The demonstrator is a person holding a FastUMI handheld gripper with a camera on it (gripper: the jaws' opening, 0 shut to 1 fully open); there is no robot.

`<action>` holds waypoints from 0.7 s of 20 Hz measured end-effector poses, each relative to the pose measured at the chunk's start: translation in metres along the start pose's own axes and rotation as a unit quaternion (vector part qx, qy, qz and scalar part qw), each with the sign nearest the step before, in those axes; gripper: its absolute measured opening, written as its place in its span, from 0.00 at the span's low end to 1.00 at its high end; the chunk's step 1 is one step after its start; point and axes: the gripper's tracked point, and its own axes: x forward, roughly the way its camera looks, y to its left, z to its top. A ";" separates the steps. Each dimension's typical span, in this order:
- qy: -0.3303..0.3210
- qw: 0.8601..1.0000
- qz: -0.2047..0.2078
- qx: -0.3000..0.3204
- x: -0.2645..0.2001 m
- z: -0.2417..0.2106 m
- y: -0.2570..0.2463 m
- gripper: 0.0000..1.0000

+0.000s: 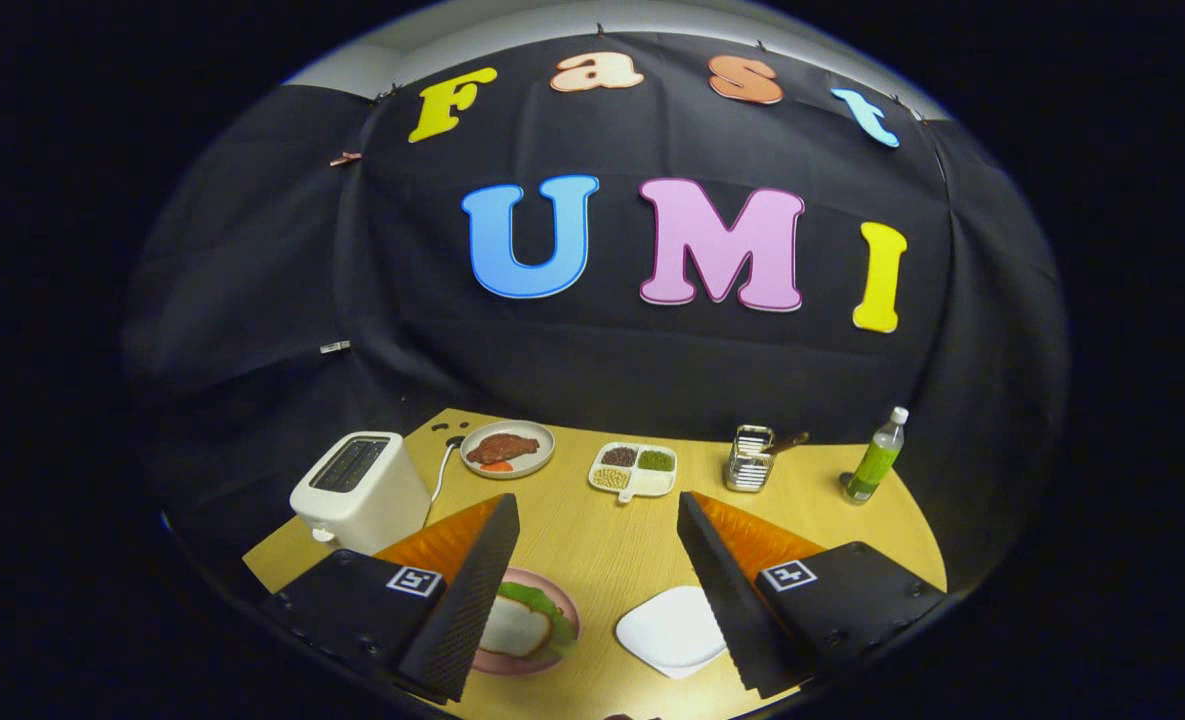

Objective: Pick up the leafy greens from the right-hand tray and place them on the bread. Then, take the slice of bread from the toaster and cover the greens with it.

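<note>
Gripper (598,520) fingers spread wide, holding nothing
Leafy greens (540,605) lay on bread (512,628) at lower left; toaster (360,490) stood beyond

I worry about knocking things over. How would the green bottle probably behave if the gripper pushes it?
The bottle is tall, narrow and upright, so it may tip easily. It looks round, so once down it could roll on the table. The open gripper is far from it.
</note>
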 end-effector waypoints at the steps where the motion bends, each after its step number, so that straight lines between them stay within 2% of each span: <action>1: -0.010 1.000 0.004 -0.006 -0.004 0.012 -0.005 0.99; 7: -0.061 0.996 0.009 -0.058 -0.032 0.065 -0.043 0.96; 14: -0.063 0.995 -0.019 -0.074 -0.051 0.062 -0.093 0.99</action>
